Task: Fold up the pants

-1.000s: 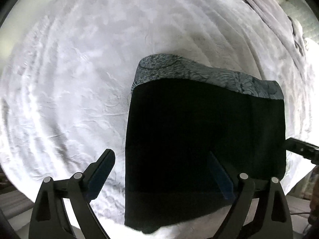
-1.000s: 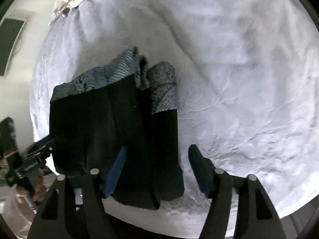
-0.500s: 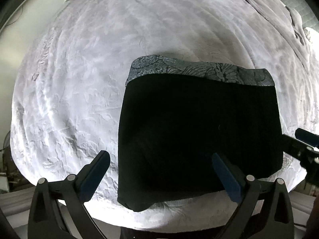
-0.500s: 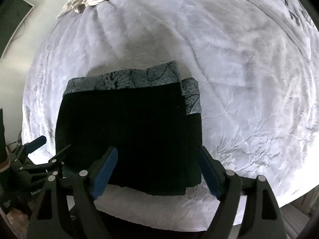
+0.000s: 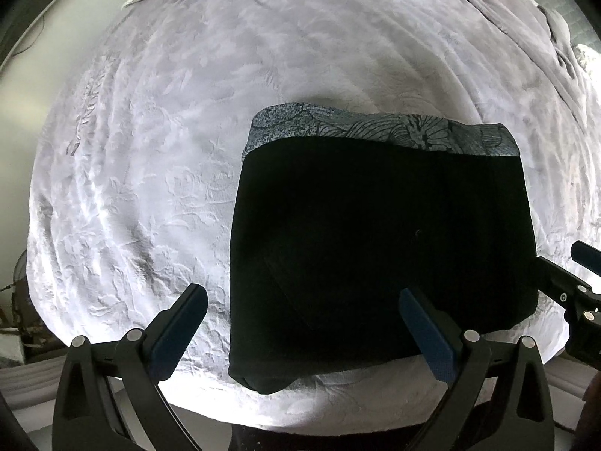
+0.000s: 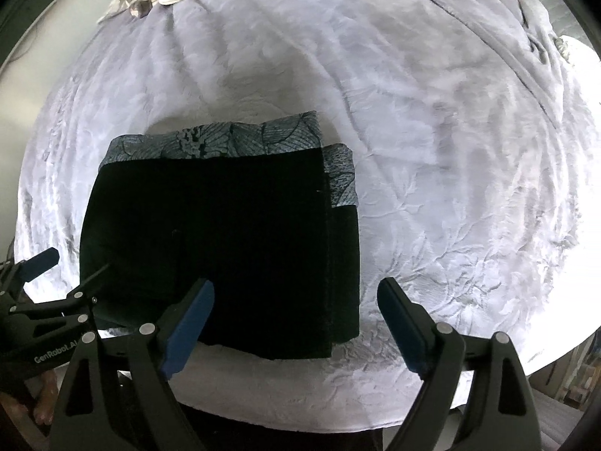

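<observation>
Left wrist view shows the bed (image 5: 150, 150), covered by a pale embossed bedspread, carrying the pants (image 5: 375, 244) near its front edge, toward the front right corner in this view. The pants lie as a compact black rectangle with the patterned waistband (image 5: 375, 133) along the far side. Judged from this shape, the fold is essentially complete.

Risks, largest first:
- Bedspread: the surface is soft and wrinkled. Any drag across it is likely to pull the whole bundle toward the front edge, where it could slide off.
- Pants: in the right wrist view the pants (image 6: 210, 233) show a lower layer protruding past the top layer on the right side, with a second strip of waistband (image 6: 340, 176) exposed. A nudge from a gripper finger could widen this offset or open the fold.
- Near corner: the front left corner of the bundle bulges in the left wrist view; snagging it on withdrawal would lift the top layer.

Pose:
- Left gripper (image 5: 300, 332): jaws spread wide, holding nothing, raised above the front edge of the bed; the left finger is over bare bedspread, the right finger over the pants. It appears clear of the cloth.
- Right gripper (image 6: 296, 325): jaws spread wide, holding nothing, raised above the front right corner of the bundle, which lies between its fingers in this view.
- Each gripper is visible at the edge of the other's view, side by side and level.
</observation>
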{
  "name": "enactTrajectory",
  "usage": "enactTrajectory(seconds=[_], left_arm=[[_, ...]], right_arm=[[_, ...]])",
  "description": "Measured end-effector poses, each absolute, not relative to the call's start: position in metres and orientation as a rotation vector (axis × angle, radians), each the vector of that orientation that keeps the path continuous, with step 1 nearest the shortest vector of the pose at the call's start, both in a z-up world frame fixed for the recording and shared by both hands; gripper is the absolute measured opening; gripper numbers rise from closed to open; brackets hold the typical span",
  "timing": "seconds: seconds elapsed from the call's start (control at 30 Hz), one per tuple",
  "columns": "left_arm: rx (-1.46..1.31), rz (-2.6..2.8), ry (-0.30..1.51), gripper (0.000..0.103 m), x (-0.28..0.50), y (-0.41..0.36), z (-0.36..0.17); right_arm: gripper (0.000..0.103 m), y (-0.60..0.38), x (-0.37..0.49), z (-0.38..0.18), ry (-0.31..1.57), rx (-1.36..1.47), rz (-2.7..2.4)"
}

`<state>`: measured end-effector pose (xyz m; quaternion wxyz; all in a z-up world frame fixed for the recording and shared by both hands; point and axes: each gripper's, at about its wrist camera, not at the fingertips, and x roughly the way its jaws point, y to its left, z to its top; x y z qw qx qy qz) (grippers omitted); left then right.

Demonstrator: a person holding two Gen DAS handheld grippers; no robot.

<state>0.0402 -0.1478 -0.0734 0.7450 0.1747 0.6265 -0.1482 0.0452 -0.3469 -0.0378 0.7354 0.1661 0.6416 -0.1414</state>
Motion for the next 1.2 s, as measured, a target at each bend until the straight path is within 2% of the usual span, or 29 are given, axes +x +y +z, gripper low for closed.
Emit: enactTrajectory(seconds=[1.2], left_arm=[[0.396,-0.322,1.331,0.103,0.034,-0.154,-0.060]], right_arm=[[0.091,-0.340,0.042,-0.028,1.396,0.354,-0.337]])
